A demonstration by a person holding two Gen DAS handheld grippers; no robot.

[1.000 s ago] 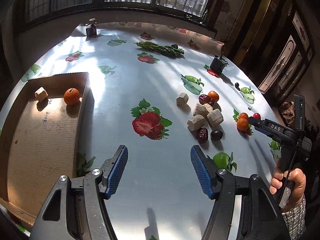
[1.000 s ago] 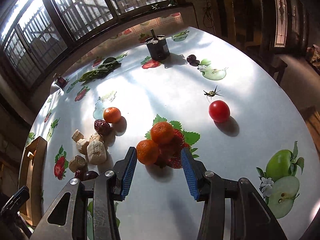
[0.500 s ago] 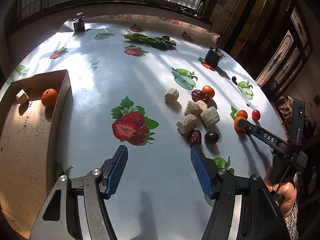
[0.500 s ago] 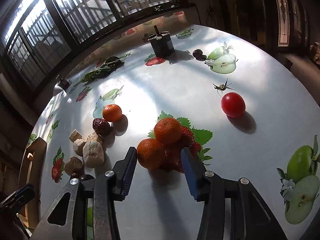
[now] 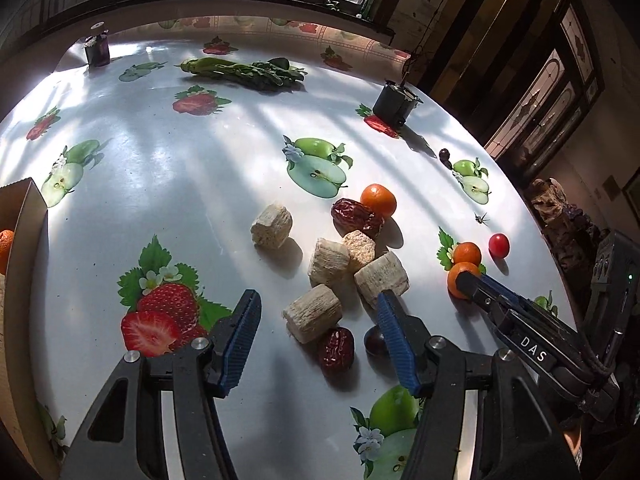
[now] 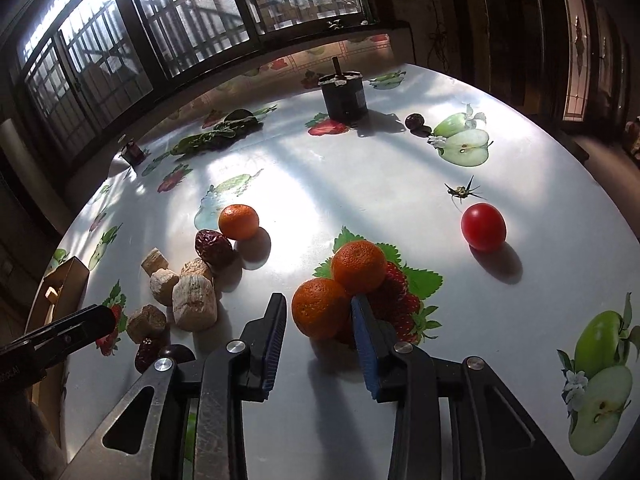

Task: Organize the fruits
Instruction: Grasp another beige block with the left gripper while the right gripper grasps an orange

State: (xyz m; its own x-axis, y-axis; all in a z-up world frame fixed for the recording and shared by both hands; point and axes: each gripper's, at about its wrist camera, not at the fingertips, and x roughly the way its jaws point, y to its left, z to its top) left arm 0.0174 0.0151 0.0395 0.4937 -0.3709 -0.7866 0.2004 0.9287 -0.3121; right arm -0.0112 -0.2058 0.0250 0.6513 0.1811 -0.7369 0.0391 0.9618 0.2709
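Your right gripper [image 6: 318,320] has just been closing around the near small orange tangerine [image 6: 318,308] on the glossy fruit-print table [image 6: 360,184] — not yet clamped; left gripper [image 5: 316,320] hangs released over the pale cut chunks [image 5: 314,312], ready.

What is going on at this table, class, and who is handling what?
A person holds a two-finger tool in each hand, sorting fruit on a fruit-print table. The right tool has just been closing around the nearer mandarin of a touching pair, with a slight gap at one pad. The left tool, also narrowing a little, hangs open over beige chunks and dates, gripping nothing. A boxed mandarin sits in the cardboard box.
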